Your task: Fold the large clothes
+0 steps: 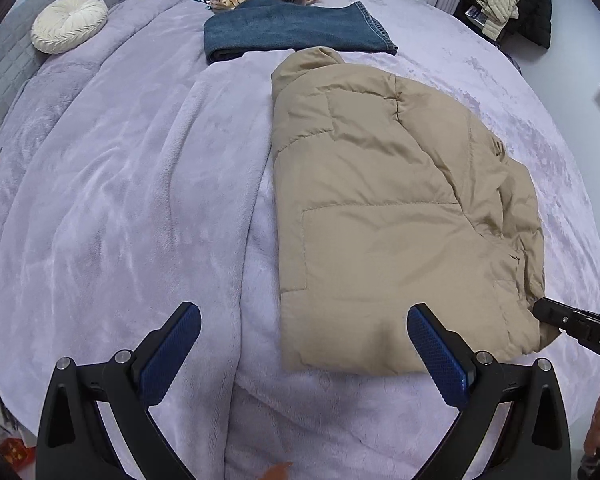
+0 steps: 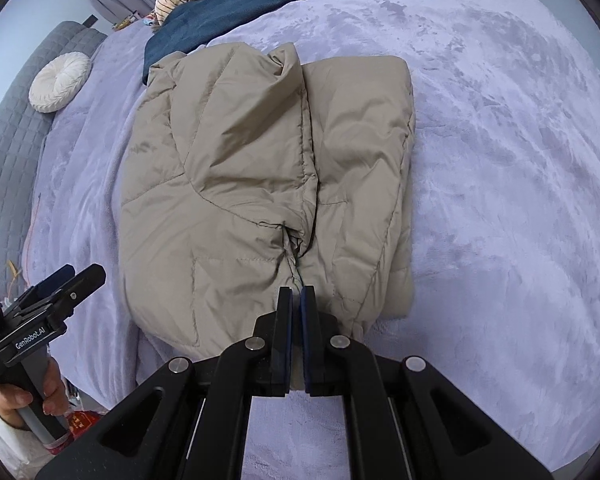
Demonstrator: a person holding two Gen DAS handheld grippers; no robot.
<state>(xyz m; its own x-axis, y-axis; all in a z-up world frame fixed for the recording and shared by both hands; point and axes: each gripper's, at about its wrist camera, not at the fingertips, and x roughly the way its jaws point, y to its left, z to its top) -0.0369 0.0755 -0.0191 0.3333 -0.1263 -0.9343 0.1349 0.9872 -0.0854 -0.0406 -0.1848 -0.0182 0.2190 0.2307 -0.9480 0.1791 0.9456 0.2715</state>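
Tan puffer jacket (image 2: 260, 184) folded on the lilac bed blanket (image 2: 500, 160), collar toward the folded jeans (image 1: 296, 30) beyond it. Right hand-held gripper (image 2: 297, 300) pressed together, pinching the jacket's near hem fabric between its pads. Left hand-held gripper (image 1: 304, 336) spread wide, empty, over the blanket beside the jacket's near corner.
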